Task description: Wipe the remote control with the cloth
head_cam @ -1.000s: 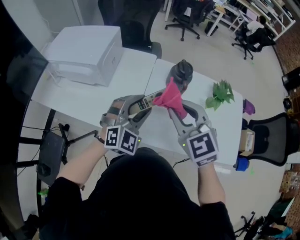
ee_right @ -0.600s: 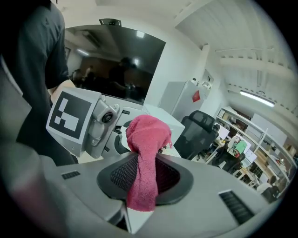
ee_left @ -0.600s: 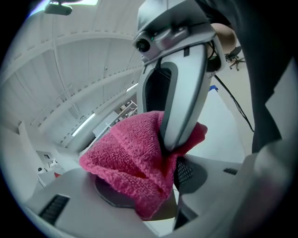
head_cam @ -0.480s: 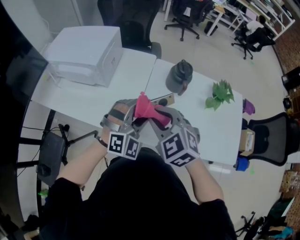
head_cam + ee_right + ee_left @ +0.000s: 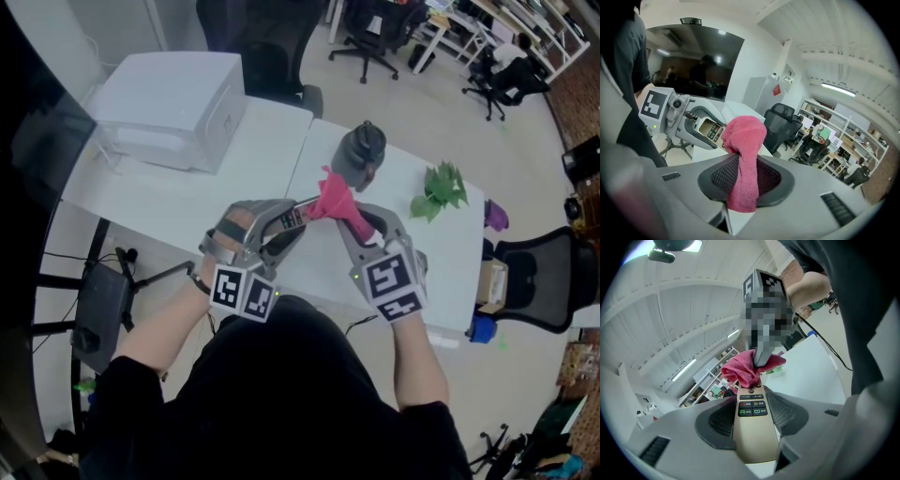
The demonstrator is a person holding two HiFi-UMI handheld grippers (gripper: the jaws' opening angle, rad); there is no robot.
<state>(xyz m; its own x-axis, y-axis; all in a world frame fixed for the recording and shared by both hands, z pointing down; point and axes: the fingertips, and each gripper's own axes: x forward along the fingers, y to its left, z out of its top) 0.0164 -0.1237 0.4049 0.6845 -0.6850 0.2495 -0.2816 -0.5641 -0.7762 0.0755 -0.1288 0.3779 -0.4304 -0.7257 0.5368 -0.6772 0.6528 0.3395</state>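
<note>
My left gripper (image 5: 284, 223) is shut on a beige remote control (image 5: 297, 215) and holds it above the white table (image 5: 262, 141). In the left gripper view the remote (image 5: 753, 420) lies between the jaws, buttons up, far end pointing away. My right gripper (image 5: 359, 228) is shut on a pink cloth (image 5: 335, 198). The cloth's bunched end presses on the remote's far tip (image 5: 749, 388). In the right gripper view the cloth (image 5: 743, 157) runs up from between the jaws, and the remote (image 5: 709, 129) sits in the left gripper just beyond it.
A dark grey kettle (image 5: 359, 152) stands on the table right behind the cloth. A white box-shaped machine (image 5: 169, 105) sits at the back left, and a green plant (image 5: 441, 190) at the right edge. Office chairs (image 5: 370, 28) stand on the floor beyond.
The right gripper swept the cloth toward me along the remote half a second ago, then pushed it back out to the remote's far end. The left gripper hardly moved.
</note>
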